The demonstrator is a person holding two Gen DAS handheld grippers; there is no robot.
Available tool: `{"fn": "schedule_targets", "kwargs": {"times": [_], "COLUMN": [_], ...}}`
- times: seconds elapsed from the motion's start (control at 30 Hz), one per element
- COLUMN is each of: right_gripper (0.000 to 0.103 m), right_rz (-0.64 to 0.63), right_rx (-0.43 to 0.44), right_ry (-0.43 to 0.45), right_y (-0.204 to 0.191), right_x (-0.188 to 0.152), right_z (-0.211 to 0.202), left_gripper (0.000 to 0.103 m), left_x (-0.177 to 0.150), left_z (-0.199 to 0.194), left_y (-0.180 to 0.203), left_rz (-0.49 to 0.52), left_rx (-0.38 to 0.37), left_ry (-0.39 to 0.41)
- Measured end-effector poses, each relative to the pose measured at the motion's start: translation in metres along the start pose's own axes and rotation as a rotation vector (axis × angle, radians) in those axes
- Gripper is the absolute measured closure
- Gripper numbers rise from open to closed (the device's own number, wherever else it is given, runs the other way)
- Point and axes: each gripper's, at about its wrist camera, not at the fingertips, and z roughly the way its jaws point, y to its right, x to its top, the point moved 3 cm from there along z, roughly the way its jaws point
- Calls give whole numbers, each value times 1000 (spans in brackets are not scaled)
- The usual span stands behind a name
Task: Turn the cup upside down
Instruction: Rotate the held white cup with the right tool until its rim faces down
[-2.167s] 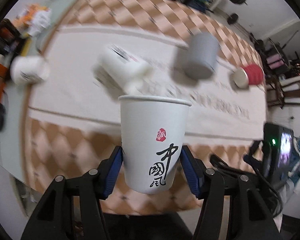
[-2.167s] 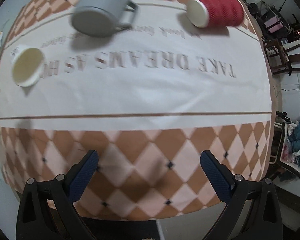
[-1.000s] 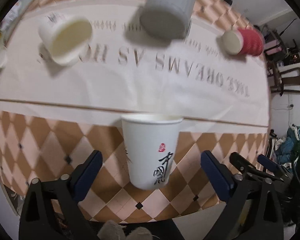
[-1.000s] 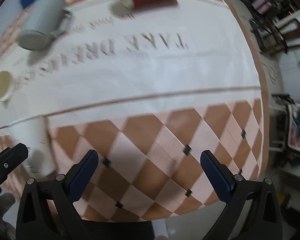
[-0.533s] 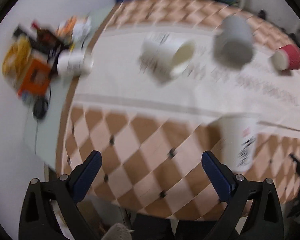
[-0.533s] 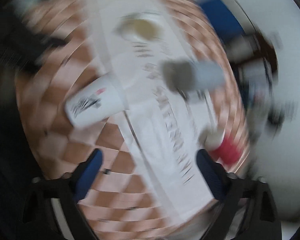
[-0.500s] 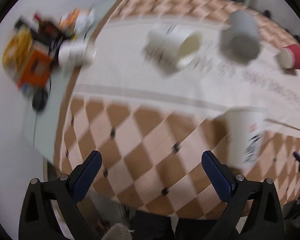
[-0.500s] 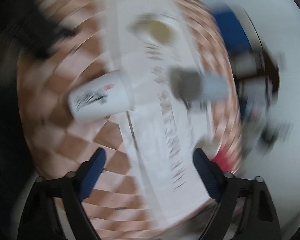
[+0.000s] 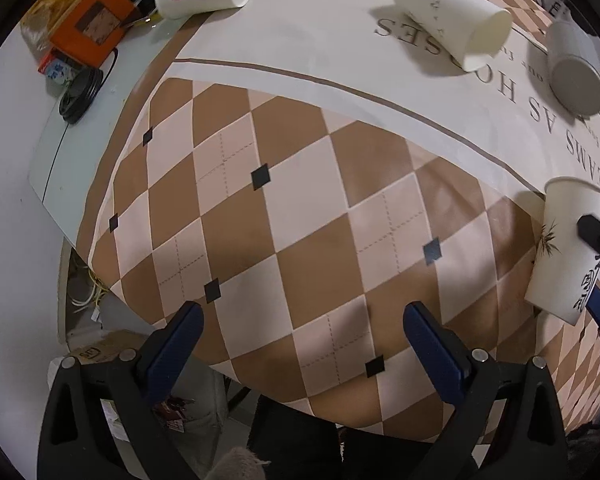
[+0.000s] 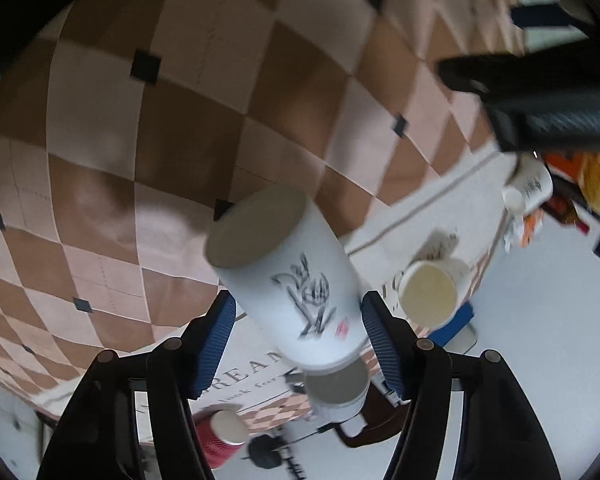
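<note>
While our right hand-held gripper (image 10: 296,330) closes on the cup (image 10: 284,276) near its rim, above the desk (image 9: 300,208), and our left hand-held gripper (image 9: 300,344) gapes empty, we judge the flip underway, setting down left.

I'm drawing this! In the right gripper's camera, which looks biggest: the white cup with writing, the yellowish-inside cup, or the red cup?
1. White cup with writing, though it's nearest the camera.
2. Yellowish-inside cup.
3. Red cup.

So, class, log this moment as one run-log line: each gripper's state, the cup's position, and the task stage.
left gripper: open, holds nothing | right gripper: around paper cup, contact unclear | cup: standing rim-up on tablecloth | stage: not yet flipped
</note>
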Motion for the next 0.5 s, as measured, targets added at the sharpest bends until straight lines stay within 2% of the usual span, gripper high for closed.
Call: {"fn": "schedule_targets", "kwargs": {"times": [0.1, 0.23, 0.43, 0.5], "right_gripper": [38, 38, 39, 39], "right_rz": [-19, 82, 436, 613], "right_rx": [-2, 106, 363, 495], "right_ry": [3, 5, -47, -72], "right_y": [-1, 9, 40, 47], "right_x": [3, 1, -24, -41], "right_z": [1, -2, 3, 10], "left_gripper": [1, 1, 1, 1], "left_x": [3, 6, 20, 25], "left_z": [0, 1, -4, -4], "left_y": [-6, -13, -16, -17], "left_rz": [-12, -16, -19, -17], "left_rx": [-6, 0, 16, 10], "left_ry": [3, 6, 20, 24]}}
